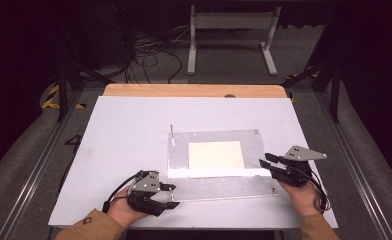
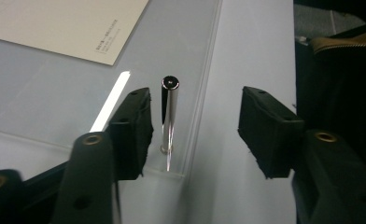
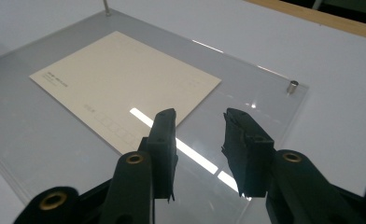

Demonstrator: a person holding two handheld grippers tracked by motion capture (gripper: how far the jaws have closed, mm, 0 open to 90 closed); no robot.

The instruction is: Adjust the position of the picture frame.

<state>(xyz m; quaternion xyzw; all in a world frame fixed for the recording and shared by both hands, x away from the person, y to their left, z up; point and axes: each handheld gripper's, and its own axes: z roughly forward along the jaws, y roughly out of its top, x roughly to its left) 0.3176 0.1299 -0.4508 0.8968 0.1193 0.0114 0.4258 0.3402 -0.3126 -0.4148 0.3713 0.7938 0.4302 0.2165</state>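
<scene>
Left gripper view: left gripper (image 2: 195, 135) open astride metal pin (image 2: 168, 116) at acrylic sheet (image 2: 55, 102) corner, ready to pinch; right gripper (image 3: 200, 149) open, hovering above card (image 3: 125, 79).

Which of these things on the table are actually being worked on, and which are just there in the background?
Part of the job:
- clear acrylic plate
- cream card under it
- metal corner pin, between the open jaws of the left hand-held gripper
- right hand-held gripper, open over the plate's edge

Just lying about:
- white board
- wooden tabletop
- cables on the floor
- white stand
</scene>
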